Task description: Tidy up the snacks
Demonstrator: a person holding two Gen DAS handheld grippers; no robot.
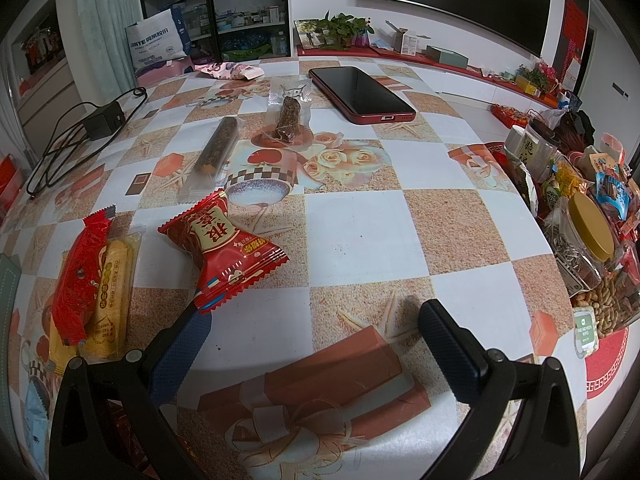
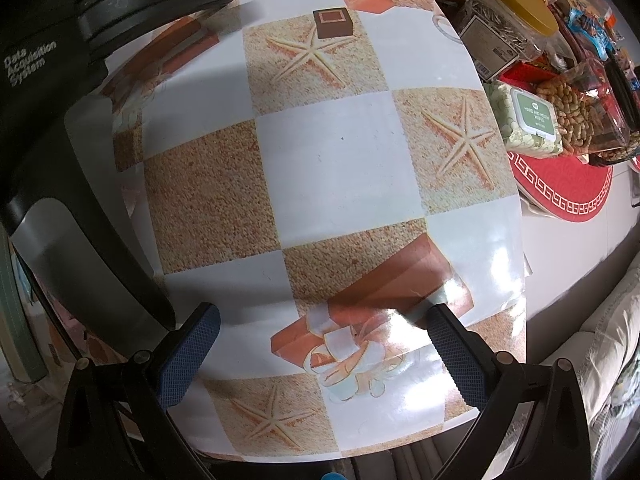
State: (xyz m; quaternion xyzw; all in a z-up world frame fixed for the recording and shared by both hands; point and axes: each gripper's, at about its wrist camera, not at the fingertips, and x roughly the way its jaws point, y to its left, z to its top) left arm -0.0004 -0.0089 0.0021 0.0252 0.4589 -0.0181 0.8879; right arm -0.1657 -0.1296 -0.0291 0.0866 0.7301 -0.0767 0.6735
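Observation:
In the left wrist view my left gripper (image 1: 316, 312) is open and empty, low over the table. A red candy-shaped snack packet (image 1: 222, 250) lies just ahead of its left finger (image 1: 188, 344). A red and yellow wafer packet (image 1: 94, 288) lies further left. Two dark snack bars in clear wrappers (image 1: 218, 144) (image 1: 289, 118) lie further back. A snack tray (image 1: 580, 216) full of packets and jars stands at the right. In the right wrist view my right gripper (image 2: 320, 320) is open and empty above the table's near edge, and the tray (image 2: 560, 80) shows at top right.
A red phone (image 1: 360, 94) lies at the back of the table. A black charger with cable (image 1: 100, 120) sits at the left, a pink packet (image 1: 228, 70) at the far edge. The left gripper's body (image 2: 80, 120) fills the right wrist view's left side. A wipes pack (image 2: 528, 120) rests on a red mat (image 2: 568, 188).

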